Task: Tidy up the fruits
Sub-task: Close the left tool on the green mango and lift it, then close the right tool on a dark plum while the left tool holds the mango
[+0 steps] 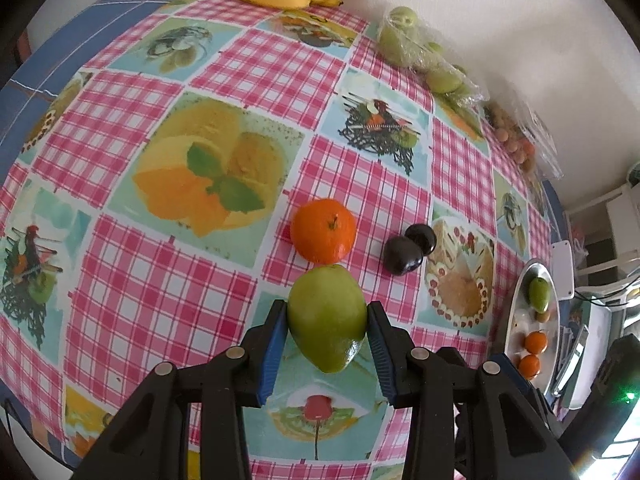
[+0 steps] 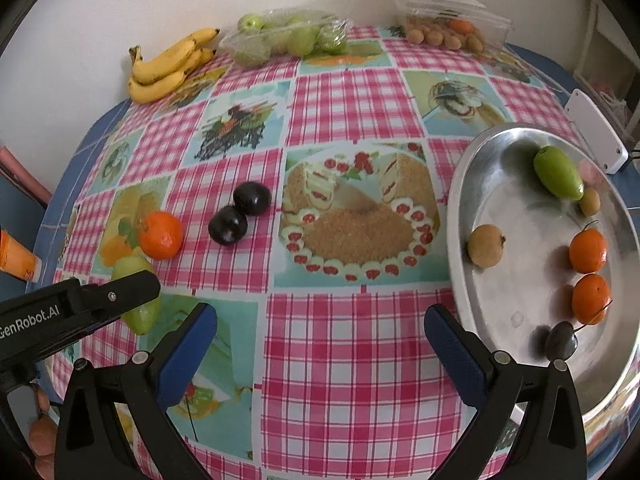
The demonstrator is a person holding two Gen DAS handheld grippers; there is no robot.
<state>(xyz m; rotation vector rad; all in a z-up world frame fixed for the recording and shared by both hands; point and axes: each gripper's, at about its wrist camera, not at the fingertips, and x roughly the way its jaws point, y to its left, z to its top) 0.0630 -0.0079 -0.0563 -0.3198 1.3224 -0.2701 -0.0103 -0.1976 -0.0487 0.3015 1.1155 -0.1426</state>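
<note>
Tabletop (image 2: 360, 340), covered by a pink-check cloth with food prints, was seen in both wrist views. Metal tray (image 2: 496, 152) was sat at its right side, holding a green fruit (image 2: 558, 174), two tangerines (image 2: 588, 250), a brown round fruit (image 2: 485, 246), a smaller brown one just beside the green fruit, and a dark plum (image 2: 562, 342).

Along the far wall, a banana bunch (image 2: 168, 66), a clear bag of green fruits (image 2: 288, 36) and a clear plastic box of small brown fruits (image 2: 452, 26) were lined up.

Left tongs (image 1: 327, 320) were clamped on a green mango-like fruit (image 1: 326, 316): both blue pads were pressed against its sides, with its tip pointed back toward the camera. Whether it was lifted clear of the cloth could not be told. Just beyond it a loose tangerine (image 1: 323, 230) was seen on the cloth, and to that one's right two dark plums (image 1: 410, 250), touching each other.

Right tongs (image 2: 320, 344) were held wide open over bare cloth, nothing between the pads, just left of the tray. Left tongs and gripped fruit were visible at the left edge of the right wrist view.
</note>
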